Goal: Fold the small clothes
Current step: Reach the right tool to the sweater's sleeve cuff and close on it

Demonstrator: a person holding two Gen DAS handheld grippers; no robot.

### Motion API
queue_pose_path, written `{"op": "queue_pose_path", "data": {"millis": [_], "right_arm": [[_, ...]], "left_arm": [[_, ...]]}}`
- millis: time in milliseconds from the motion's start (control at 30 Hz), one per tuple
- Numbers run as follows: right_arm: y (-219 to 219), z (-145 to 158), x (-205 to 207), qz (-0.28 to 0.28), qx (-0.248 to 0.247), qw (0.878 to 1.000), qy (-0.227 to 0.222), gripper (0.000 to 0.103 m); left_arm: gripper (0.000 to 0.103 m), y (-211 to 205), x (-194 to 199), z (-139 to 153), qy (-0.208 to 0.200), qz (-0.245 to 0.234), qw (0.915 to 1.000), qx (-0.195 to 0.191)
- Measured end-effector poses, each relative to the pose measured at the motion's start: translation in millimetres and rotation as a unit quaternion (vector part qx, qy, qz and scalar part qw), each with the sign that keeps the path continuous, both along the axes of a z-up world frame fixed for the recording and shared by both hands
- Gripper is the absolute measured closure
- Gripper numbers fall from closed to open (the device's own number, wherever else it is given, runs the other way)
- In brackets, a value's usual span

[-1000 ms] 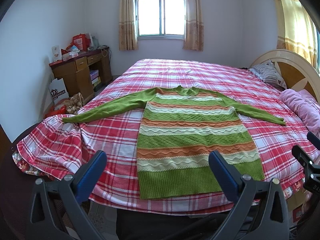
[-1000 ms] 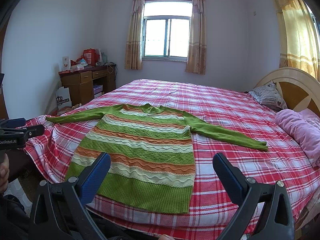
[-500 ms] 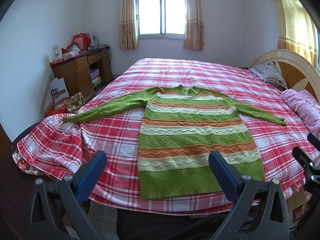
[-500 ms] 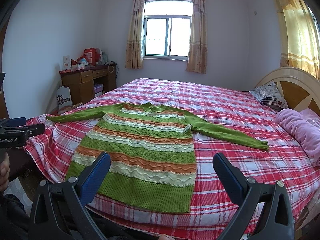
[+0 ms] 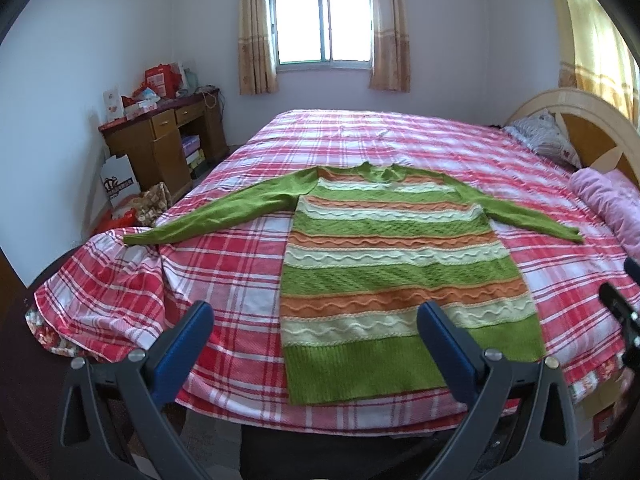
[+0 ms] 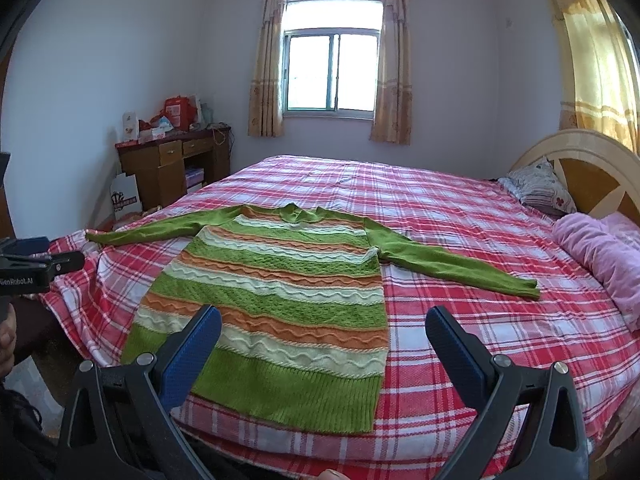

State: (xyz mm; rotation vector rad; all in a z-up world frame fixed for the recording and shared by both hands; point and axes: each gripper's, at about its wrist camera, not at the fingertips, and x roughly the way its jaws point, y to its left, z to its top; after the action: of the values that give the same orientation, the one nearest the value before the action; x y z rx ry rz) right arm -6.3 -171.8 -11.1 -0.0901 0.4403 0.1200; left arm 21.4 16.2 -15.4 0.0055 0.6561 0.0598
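A knit sweater (image 5: 396, 264) with green, orange and cream stripes lies flat on the bed, both green sleeves spread out, hem toward me. It also shows in the right wrist view (image 6: 276, 304). My left gripper (image 5: 316, 332) is open and empty, held above the bed's near edge by the hem. My right gripper (image 6: 324, 340) is open and empty, also near the hem. The right gripper's tip shows at the right edge of the left wrist view (image 5: 618, 308); the left gripper shows at the left edge of the right wrist view (image 6: 36, 268).
The bed has a red plaid cover (image 5: 224, 264). A pink blanket (image 6: 600, 256) and a pillow (image 6: 540, 188) lie by the wooden headboard (image 6: 592, 168) on the right. A wooden desk (image 5: 160, 144) with clutter stands at the left wall. A window (image 6: 332, 72) is at the back.
Both grippers have drifted slightly; the sweater and bed sit a touch lower in the views. Nothing was grasped or moved.
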Motion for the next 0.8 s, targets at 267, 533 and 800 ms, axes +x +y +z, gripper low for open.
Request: {"op": "queue_pose_path", "data": {"millis": [267,533,800], "right_arm": [[-32,-23,38,-0.017,0.036,0.999,-0.002,0.001],[-70,-62,105,-0.072,0.017,0.993,0.087,0.001],[-155,-86,152,-0.142,0.069,0.979,0.129,0.001]], "left_arm": [[0.000,1,44,-23,0.031,0.001,0.9995,0.008],[0.000,-10,102,-45,0.066,-0.008,0.9973,0.031],[0.000,-15,165,-64,0.072,-0.001,0.9966,0.040]]}}
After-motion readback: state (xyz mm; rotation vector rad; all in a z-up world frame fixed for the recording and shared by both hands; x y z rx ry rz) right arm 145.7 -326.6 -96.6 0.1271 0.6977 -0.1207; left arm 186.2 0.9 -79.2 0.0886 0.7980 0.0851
